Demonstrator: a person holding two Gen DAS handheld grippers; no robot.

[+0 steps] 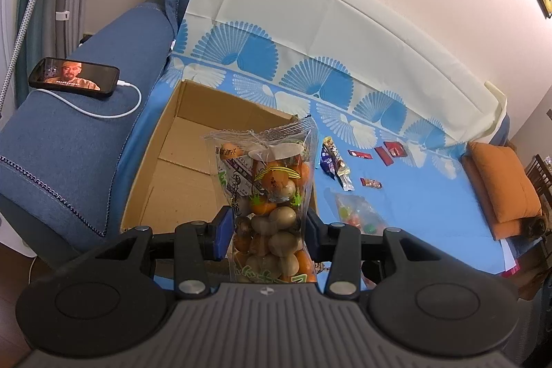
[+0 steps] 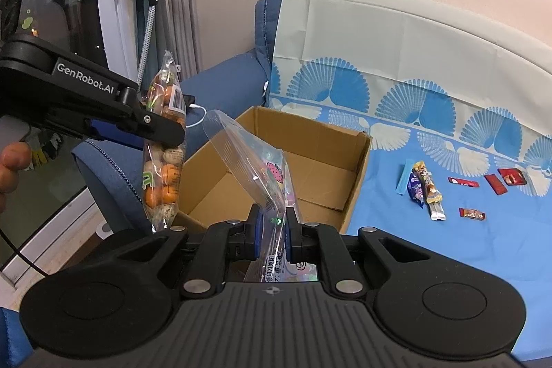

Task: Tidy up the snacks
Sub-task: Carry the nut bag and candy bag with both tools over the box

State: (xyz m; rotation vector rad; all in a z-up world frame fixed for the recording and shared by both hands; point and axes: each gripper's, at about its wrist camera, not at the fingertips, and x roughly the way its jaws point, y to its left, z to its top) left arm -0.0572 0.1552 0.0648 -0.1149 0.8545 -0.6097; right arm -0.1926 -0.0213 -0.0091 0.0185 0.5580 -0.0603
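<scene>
My left gripper (image 1: pixel 269 230) is shut on a clear bag of orange and beige round snacks (image 1: pixel 276 188), held upright over the near edge of an open cardboard box (image 1: pixel 186 157). In the right wrist view that bag (image 2: pixel 165 161) hangs left of the box (image 2: pixel 310 157). My right gripper (image 2: pixel 284 230) is shut on a clear zip bag of sweets with a strawberry print (image 2: pixel 262 171), in front of the box. Loose on the blue cloth lie a purple bar (image 2: pixel 415 187), a gold-ended bar (image 2: pixel 433 195) and several red packets (image 2: pixel 472 213).
A phone (image 1: pixel 74 76) with a white cable lies on the blue sofa arm left of the box. An orange cushion (image 1: pixel 500 185) sits at the far right of the cloth. A garment steamer pole (image 2: pixel 148 9) stands by the curtain. A hand (image 2: pixel 12 168) shows at the left edge.
</scene>
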